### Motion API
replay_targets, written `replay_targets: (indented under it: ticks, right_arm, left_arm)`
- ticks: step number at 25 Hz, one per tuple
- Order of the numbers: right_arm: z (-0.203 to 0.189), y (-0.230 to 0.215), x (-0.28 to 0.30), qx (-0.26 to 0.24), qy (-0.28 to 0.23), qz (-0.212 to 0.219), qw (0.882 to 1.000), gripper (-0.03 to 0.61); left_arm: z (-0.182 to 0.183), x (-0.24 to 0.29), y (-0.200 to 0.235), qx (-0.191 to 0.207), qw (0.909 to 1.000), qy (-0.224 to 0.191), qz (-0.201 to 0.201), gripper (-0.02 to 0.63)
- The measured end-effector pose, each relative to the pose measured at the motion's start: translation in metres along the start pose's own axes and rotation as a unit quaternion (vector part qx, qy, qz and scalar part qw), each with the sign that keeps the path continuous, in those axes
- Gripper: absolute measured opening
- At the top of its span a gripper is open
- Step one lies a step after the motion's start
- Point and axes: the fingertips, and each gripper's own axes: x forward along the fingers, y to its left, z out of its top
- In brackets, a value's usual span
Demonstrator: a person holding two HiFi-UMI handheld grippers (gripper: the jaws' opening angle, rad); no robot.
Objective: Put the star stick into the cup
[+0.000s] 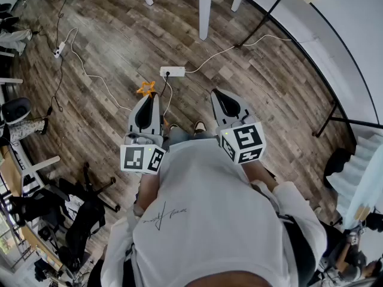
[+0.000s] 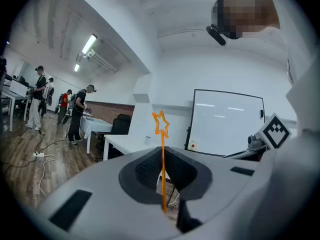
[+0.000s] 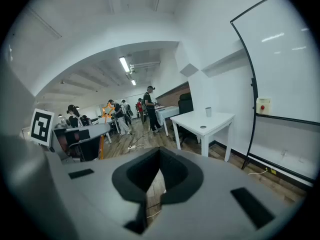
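Two grey two-jaw grippers are counted, the left gripper and the right gripper. There is one orange star-topped stick, and one white table with one pale cup near its far edge. Two white power strips and one whiteboard complete the count.

Wood-plank floor fills the head view. White power strip lies flat on it, just ahead of the person's shoes, w/ a white cable snaking off to the right. 2nd strip sits far left, its lead looping across the planks. Black stand legs plant on the floor by the wall. White bench stands nearby: on top, a cup, upright, and a small dark round obj apart from it, nearer the front edge.
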Motion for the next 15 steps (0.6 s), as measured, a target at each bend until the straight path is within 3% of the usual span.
replay_targets:
  ticks: [10, 15]
  right_arm:
    - [0.007, -0.014, 0.008, 0.005, -0.005, 0.0, 1.0, 0.006]
    - [0.017, -0.019, 0.024, 0.034, -0.017, 0.01, 0.999, 0.008]
  left_arm:
    - [0.005, 0.021, -0.005, 0.003, 0.9999, -0.003, -0.011, 0.021]
    - [0.005, 0.036, 0.006, -0.002, 0.9999, -0.001, -0.014, 0.021]
